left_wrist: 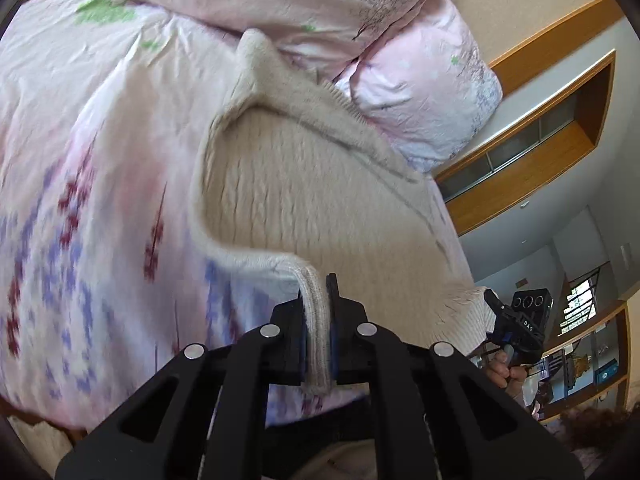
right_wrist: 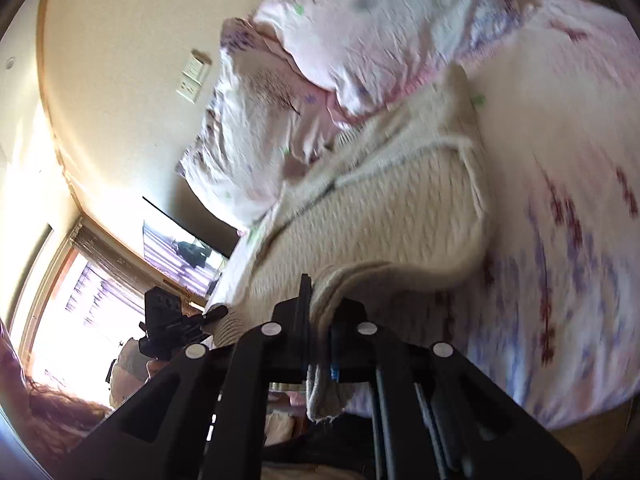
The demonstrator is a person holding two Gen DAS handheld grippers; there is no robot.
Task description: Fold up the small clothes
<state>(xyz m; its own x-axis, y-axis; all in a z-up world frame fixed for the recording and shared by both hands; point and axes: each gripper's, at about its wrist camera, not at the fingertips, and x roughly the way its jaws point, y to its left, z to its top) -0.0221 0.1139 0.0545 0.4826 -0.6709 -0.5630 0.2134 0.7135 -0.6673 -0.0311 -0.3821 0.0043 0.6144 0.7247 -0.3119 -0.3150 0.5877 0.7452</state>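
Observation:
A cream ribbed knit sweater [left_wrist: 304,192] lies spread on a bed with a pink floral duvet [left_wrist: 80,184]. My left gripper [left_wrist: 318,296] is shut on a ribbed edge of the sweater near the bed's front. My right gripper [right_wrist: 322,300] is shut on another ribbed edge of the same sweater [right_wrist: 380,216]. In the left wrist view the right gripper [left_wrist: 516,320] shows at the sweater's right corner. In the right wrist view the left gripper [right_wrist: 176,320] shows at the left. The far part of the sweater is bunched against the pillows.
Two pink floral pillows [left_wrist: 280,0] lie at the head of the bed, also in the right wrist view [right_wrist: 360,40]. A wooden shelf unit [left_wrist: 540,136] stands to the right. A bright window [right_wrist: 80,304] and wall switches [right_wrist: 194,76] are on the left.

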